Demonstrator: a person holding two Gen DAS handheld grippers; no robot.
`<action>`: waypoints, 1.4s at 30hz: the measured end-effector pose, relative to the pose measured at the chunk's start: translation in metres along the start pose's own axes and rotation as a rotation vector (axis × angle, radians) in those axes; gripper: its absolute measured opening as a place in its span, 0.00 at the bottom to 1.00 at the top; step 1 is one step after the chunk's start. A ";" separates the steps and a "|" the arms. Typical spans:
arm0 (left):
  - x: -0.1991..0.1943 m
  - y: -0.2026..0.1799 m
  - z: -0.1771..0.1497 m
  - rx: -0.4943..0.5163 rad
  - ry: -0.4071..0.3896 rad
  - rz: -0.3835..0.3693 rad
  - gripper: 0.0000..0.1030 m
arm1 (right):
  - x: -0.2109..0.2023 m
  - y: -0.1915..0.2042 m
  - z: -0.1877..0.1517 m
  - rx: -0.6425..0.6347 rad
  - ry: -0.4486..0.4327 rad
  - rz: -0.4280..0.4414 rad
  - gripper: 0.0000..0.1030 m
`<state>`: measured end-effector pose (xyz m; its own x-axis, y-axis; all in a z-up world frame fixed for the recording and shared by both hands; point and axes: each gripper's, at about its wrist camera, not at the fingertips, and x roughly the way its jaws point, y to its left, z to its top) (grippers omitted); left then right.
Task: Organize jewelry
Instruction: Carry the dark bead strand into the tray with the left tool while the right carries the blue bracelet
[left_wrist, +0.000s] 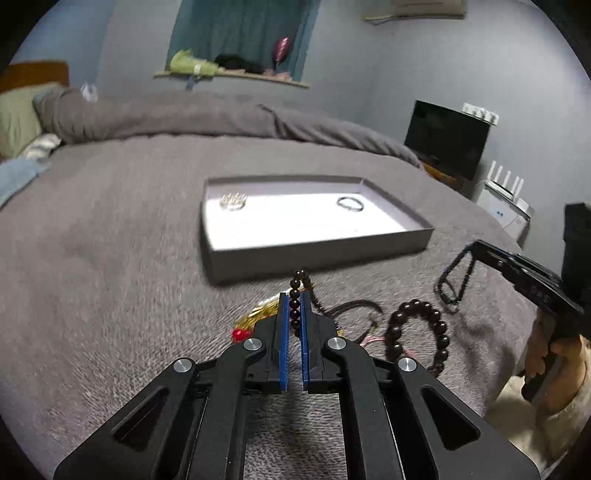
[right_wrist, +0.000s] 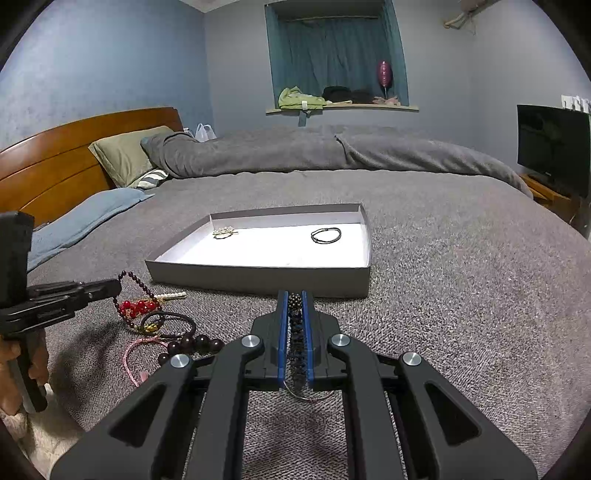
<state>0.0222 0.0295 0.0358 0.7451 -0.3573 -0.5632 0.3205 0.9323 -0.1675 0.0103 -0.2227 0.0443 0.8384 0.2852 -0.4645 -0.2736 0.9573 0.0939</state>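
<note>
- Left wrist view: the left gripper (left_wrist: 294, 314) is nearly closed, its blue pads pinching a dark bead strand (left_wrist: 295, 295) that rises just above the fingertips and trails down to the bed (left_wrist: 110, 240). The risk, as a judgement: the trailing end looks tangled with the pile of loose pieces near the large bead bracelet (left_wrist: 417, 332), so lifting could drag neighbours along or pull the strand out of the narrow pinch.
- Right wrist view: the right gripper (right_wrist: 294, 314) is likewise almost shut, clamped on a small dark beaded bracelet (right_wrist: 295, 332) whose wire loop hangs below the pads. It could slip out on the way to the tray (right_wrist: 258, 277), which sits just ahead on the bed and already holds two pieces.
</note>
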 end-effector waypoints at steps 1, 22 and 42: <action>-0.002 -0.003 0.001 0.014 -0.005 0.003 0.06 | -0.001 0.001 0.002 -0.006 -0.004 0.000 0.07; 0.036 0.001 0.114 -0.015 -0.155 0.028 0.06 | 0.059 0.002 0.106 0.030 -0.068 -0.002 0.07; 0.144 0.078 0.112 -0.221 0.072 0.037 0.06 | 0.159 -0.038 0.098 0.184 0.115 0.075 0.07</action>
<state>0.2202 0.0446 0.0324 0.7077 -0.3248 -0.6275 0.1514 0.9372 -0.3143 0.2000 -0.2092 0.0535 0.7571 0.3583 -0.5463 -0.2335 0.9294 0.2859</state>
